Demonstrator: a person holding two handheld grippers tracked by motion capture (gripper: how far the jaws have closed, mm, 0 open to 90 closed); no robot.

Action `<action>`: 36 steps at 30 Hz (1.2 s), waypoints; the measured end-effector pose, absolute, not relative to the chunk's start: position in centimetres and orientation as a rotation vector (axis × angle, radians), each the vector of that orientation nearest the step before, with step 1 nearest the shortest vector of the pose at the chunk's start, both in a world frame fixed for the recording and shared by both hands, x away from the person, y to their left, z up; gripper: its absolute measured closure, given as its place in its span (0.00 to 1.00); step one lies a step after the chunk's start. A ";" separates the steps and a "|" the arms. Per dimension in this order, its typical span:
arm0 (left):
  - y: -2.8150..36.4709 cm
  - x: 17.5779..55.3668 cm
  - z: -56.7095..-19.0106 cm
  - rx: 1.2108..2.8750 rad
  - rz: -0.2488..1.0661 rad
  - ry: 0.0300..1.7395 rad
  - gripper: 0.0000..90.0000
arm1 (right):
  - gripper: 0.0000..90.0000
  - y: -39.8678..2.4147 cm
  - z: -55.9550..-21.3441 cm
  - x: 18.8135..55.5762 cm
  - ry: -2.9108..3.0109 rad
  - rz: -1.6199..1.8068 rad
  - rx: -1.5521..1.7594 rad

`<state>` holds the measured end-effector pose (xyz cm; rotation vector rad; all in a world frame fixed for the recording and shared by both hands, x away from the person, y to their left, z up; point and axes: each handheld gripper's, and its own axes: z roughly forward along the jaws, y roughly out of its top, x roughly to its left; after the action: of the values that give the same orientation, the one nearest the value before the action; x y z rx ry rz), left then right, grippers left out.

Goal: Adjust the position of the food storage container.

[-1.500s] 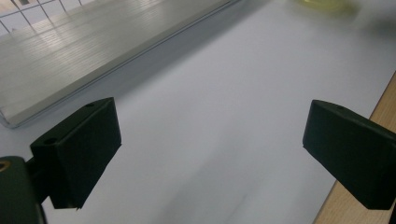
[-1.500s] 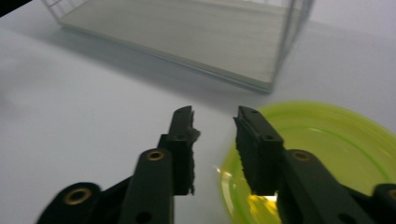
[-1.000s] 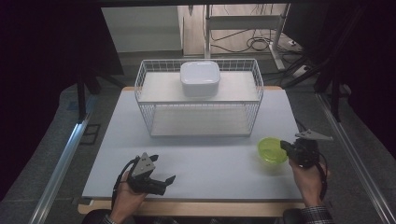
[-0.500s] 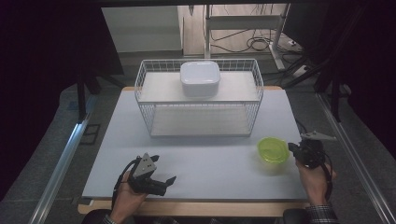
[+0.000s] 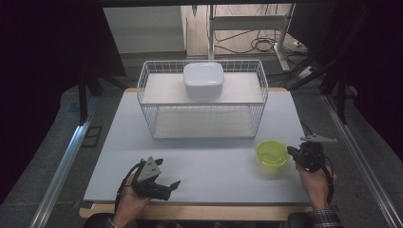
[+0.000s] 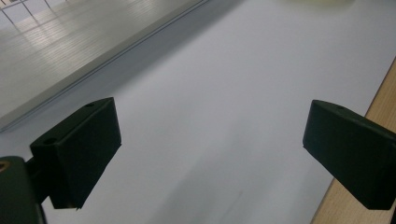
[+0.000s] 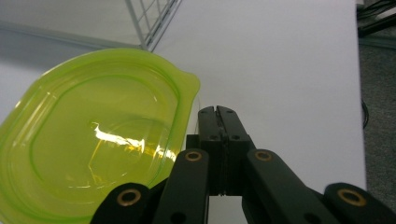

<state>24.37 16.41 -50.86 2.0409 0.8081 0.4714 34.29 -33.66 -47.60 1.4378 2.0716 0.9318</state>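
Right claw (image 7: 216, 112) pressed closed beside the green lid (image 7: 93, 144) — apart.

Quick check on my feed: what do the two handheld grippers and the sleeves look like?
Both grippers, left gripper and right gripper, are black with two blocky jaws and trailing black cables. Each carries a grey three-cornered plate on top. The right sleeve is plaid.

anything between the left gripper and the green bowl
No. In the high view the stretch of white table top from the left gripper to the green bowl is bare. The left gripper view shows bare surface between its open jaws too.
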 end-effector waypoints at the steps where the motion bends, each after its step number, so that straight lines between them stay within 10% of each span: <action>1: 16.4 24.4 -50.9 2.041 0.471 0.808 0.04 | 1.00 -33.3 -47.8 34.3 2.093 0.930 1.440; 36: 16.2 24.2 -50.9 2.051 0.486 0.799 0.04 | 1.00 -29.3 -49.6 32.5 2.328 0.926 1.399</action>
<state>24.23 16.20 -50.86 2.0507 0.7993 0.4860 32.51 -29.28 -49.58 1.3986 2.3280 0.9260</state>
